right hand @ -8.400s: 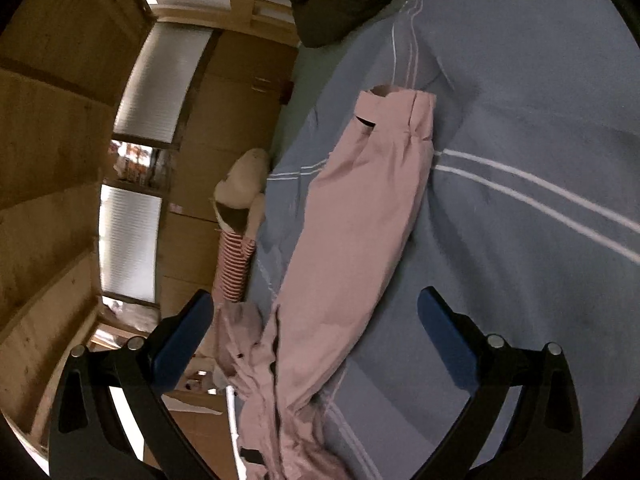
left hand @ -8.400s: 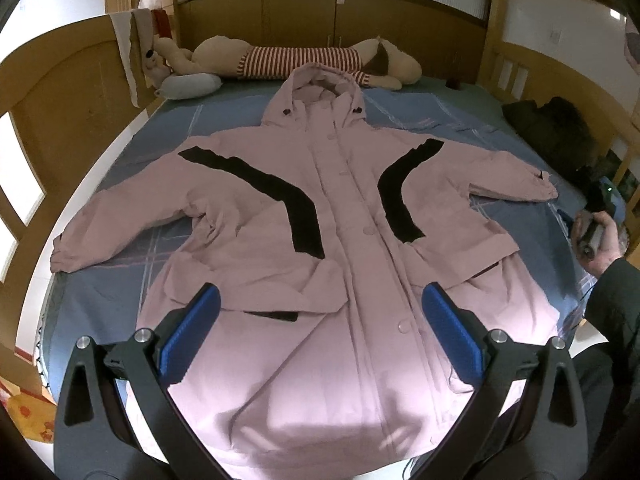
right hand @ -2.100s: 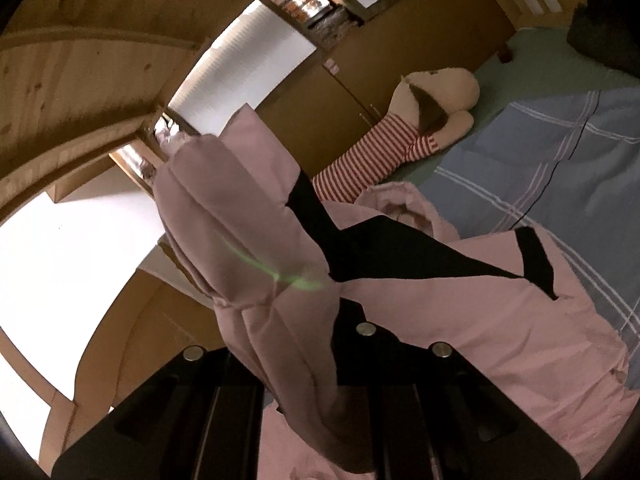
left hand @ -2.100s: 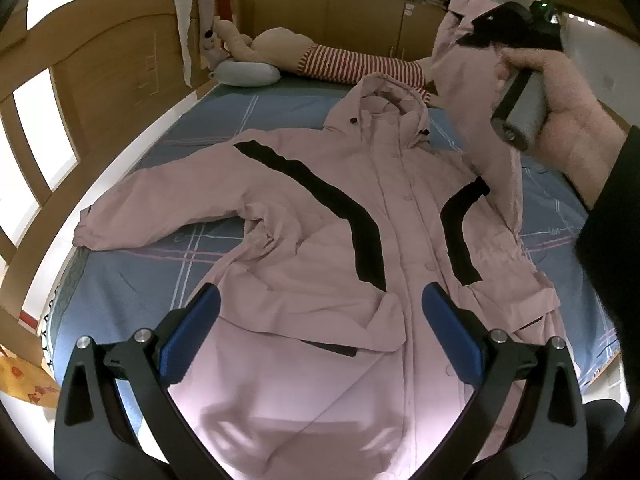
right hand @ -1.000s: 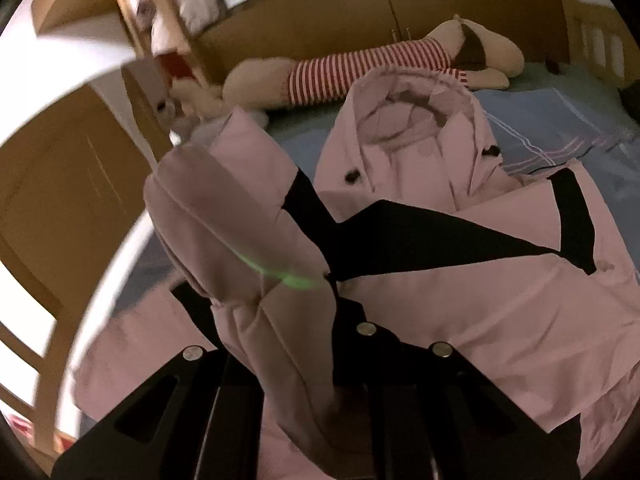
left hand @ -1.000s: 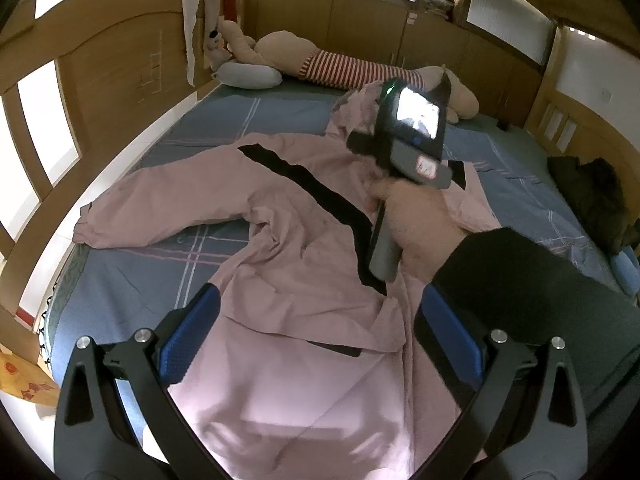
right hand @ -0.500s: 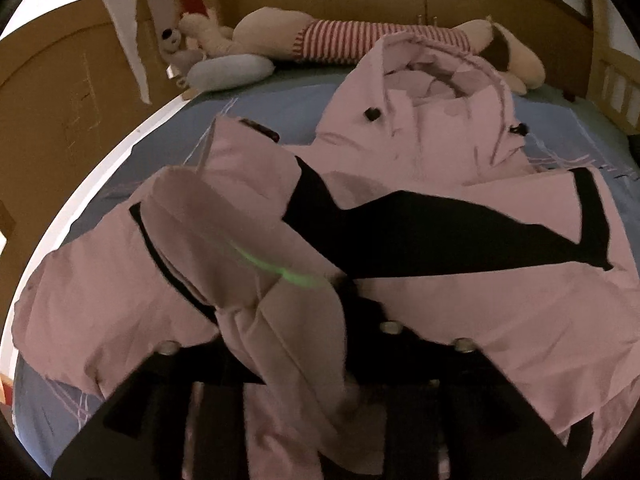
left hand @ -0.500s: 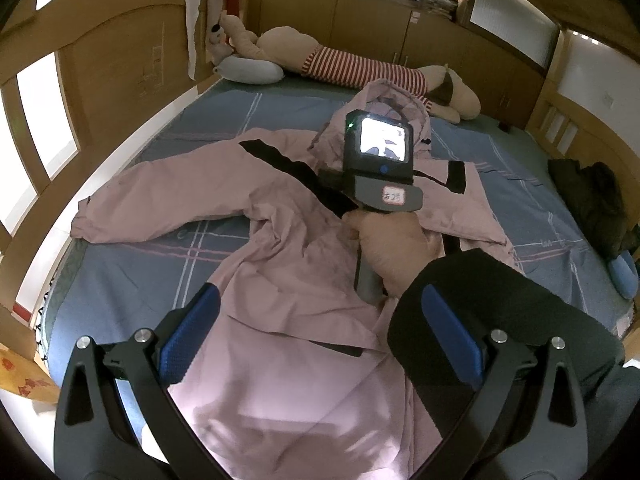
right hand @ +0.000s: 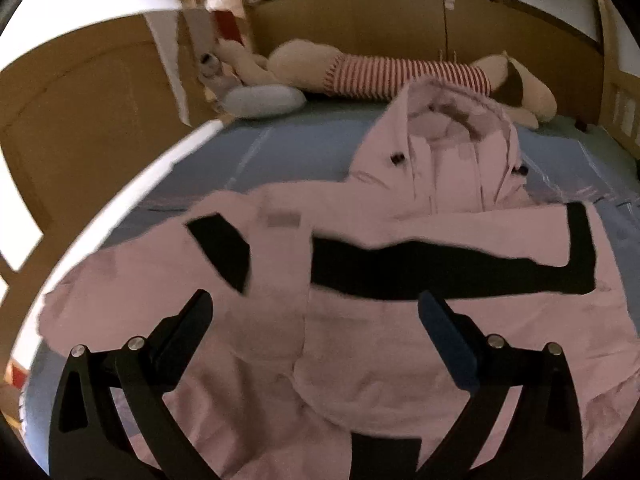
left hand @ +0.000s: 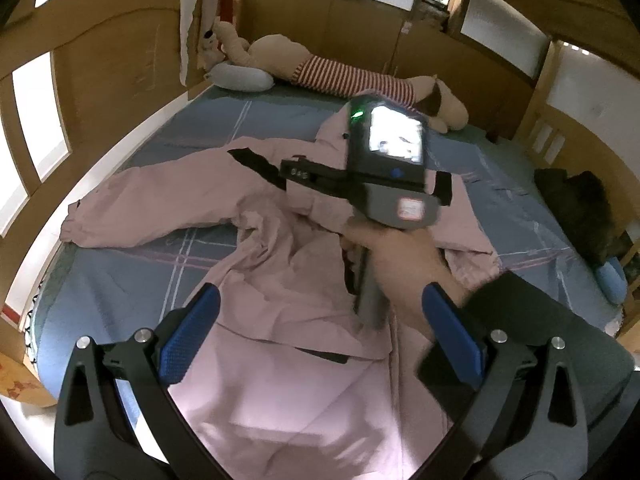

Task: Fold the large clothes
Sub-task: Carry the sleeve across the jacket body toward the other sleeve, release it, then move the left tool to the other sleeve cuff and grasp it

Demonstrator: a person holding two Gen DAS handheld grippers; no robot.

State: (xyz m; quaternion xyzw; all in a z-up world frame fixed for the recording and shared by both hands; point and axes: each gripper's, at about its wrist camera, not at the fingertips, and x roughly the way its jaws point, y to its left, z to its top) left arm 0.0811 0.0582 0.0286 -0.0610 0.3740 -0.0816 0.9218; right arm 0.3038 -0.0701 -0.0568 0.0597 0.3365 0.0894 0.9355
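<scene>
A large pink hooded coat [left hand: 280, 292] with black stripes lies on the blue bed [left hand: 120, 264]. Its right sleeve [right hand: 460, 268] is folded across the chest; its left sleeve [left hand: 152, 208] still stretches out to the left. My left gripper [left hand: 320, 332] is open and empty above the coat's lower hem. My right gripper [right hand: 316, 324] is open and empty just above the folded sleeve; in the left wrist view only its body [left hand: 384, 176] and the hand holding it show, over the coat's middle.
A long striped plush toy [left hand: 344, 76] and a grey pillow [left hand: 240, 76] lie at the head of the bed. Wooden bed rails [left hand: 92, 72] stand on the left and right. Dark clothing [left hand: 576, 204] sits at the bed's right edge.
My right gripper has opened and let go of the right sleeve, which now lies across the coat's chest. The right gripper has pulled back slightly. The left gripper stays open and nearly still.
</scene>
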